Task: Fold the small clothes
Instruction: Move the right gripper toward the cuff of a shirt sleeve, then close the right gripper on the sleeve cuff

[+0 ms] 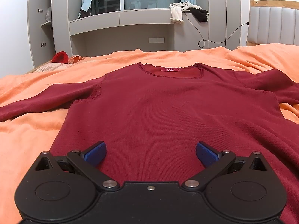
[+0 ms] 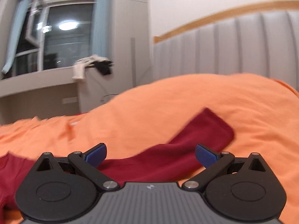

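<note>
Left wrist view. A dark red long-sleeved top (image 1: 158, 108) lies flat, front up, on an orange bedspread (image 1: 28, 130), its neckline and pink label (image 1: 170, 69) toward the far side and both sleeves spread outward. The left gripper (image 1: 151, 154) sits over the hem area, blue pads (image 1: 95, 154) set wide apart with fabric visible between them. Beyond the bed: a grey window ledge (image 1: 119, 18) carrying white and black garments (image 1: 186, 11), and a padded headboard (image 1: 272, 26) at right.

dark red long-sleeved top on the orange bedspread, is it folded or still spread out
Spread out. The dark red long-sleeved knit top lies flat on the orange bedspread, neckline label showing, both sleeves stretched sideways; no fold visible.
</note>
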A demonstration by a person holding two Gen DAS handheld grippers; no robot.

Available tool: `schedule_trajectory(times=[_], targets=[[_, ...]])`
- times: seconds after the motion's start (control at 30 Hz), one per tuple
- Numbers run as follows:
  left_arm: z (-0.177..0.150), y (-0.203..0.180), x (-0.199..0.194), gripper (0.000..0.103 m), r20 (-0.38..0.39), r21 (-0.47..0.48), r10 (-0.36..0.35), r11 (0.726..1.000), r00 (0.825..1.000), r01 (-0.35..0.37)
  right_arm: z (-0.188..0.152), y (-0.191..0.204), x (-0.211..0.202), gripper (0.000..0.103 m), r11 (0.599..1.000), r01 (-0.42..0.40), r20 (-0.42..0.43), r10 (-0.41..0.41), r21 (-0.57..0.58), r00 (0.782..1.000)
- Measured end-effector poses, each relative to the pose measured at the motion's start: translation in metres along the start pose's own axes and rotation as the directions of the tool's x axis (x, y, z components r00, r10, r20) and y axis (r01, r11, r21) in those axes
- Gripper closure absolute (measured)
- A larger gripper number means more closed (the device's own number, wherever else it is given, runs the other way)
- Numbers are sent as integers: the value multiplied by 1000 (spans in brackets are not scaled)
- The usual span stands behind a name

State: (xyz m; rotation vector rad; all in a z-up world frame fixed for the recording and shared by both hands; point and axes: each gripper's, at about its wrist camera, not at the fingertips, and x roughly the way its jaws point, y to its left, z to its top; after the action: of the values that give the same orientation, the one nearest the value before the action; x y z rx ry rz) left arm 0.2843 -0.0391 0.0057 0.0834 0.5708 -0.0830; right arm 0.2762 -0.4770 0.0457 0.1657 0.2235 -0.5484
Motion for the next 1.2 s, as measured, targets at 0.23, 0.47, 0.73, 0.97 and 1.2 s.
schedule_trajectory(times=[0.23, 0.47, 0.73, 0.97, 1.2], targets=[[0, 0, 0, 0, 2, 3, 2, 1000, 1000, -2, -3, -59, 42, 0, 975, 73, -101, -53, 211, 994], [-2, -1, 0, 0, 7, 7, 5, 1000, 1000, -6, -3, -99, 55, 5, 915, 39, -24, -32, 402, 999], [-2, 0, 0, 0, 8, 8, 7, 1000, 1000, -7, -13, -101, 56, 45, 908, 143, -22, -146, 394, 989], [-2, -1, 0, 0, 9, 9, 7, 1000, 1000, -7, -20, -95, 59, 91, 892, 124, -47, -115, 434, 992], [-2, 0, -1, 0, 12, 6, -2, 1000, 1000, 2, -13, -80, 40, 97, 920, 91, 2, -99, 381, 995]])
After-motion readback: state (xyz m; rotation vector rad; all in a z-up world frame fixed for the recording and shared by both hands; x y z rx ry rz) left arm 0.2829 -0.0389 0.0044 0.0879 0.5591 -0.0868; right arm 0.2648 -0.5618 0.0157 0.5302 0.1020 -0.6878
